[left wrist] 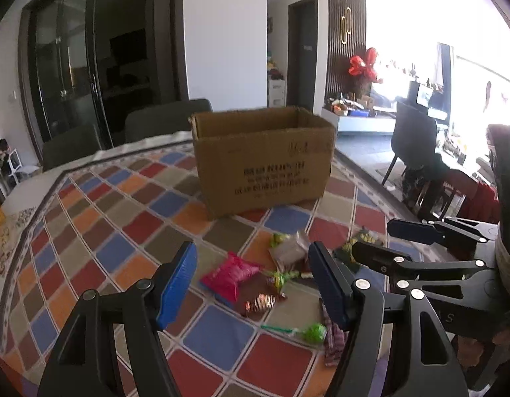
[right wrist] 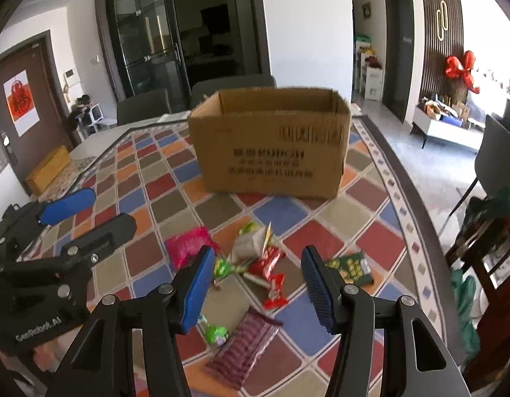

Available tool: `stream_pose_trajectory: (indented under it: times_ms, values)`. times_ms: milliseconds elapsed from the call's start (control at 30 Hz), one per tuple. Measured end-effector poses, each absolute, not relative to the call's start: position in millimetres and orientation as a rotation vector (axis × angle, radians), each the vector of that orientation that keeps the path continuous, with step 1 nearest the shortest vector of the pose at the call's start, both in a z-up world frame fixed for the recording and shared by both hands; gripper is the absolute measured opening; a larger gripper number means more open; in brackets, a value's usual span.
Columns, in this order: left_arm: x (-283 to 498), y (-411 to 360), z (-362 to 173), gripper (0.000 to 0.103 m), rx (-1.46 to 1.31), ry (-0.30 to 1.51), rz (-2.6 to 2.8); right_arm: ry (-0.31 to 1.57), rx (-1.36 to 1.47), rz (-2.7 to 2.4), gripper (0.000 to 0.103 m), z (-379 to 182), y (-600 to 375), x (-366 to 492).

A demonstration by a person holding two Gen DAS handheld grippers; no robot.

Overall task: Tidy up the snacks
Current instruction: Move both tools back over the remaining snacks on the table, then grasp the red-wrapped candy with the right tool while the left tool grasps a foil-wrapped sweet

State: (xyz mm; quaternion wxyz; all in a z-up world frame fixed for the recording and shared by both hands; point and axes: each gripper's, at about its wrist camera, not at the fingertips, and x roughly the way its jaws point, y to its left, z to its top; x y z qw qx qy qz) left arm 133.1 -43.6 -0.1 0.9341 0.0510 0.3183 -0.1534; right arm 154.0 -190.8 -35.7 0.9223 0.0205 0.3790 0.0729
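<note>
An open cardboard box (left wrist: 261,162) (right wrist: 271,142) stands upright on the checkered tablecloth. In front of it lie several loose snacks: a pink packet (left wrist: 230,276) (right wrist: 189,246), a pale pouch (left wrist: 289,249) (right wrist: 251,243), red wrappers (right wrist: 270,271), a green packet (right wrist: 351,268), a green lollipop (left wrist: 309,332) (right wrist: 217,332) and a maroon striped bag (right wrist: 245,347). My left gripper (left wrist: 253,281) hovers open above the pink packet, nothing between its blue pads. My right gripper (right wrist: 255,286) hovers open over the red wrappers, holding nothing. Each gripper shows in the other's view: right (left wrist: 403,241), left (right wrist: 86,215).
Dark chairs (left wrist: 169,119) stand behind the table and another chair (right wrist: 496,152) at its right. A yellow box (right wrist: 48,168) lies at the table's far left. The tablecloth's border (right wrist: 407,192) marks the right edge. A dark wooden chair with green cloth (right wrist: 486,231) stands close by.
</note>
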Motion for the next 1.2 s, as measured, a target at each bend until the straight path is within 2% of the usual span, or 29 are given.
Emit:
stream_pose_trajectory:
  times_ms: [267,567,800,1200]
  values:
    - [121.5,-45.4,-26.7,0.069,0.152,0.651,-0.321,0.841,0.021,0.125,0.056,-66.6,-185.0,145.7]
    - [130.1,-51.0,-60.3,0.068,0.157,0.743,-0.362,0.842,-0.028,0.118,0.056,-82.7,-180.2,141.9]
    - [146.4,-55.8,-81.5,0.063,0.141,0.799,-0.39,0.891,-0.028,0.1,0.055,-105.2,-183.6,155.5]
    - [174.2,-62.6,-103.1,0.057,0.127,0.874,-0.402,0.96,-0.001,0.111,0.044,-130.8,-185.5,179.5]
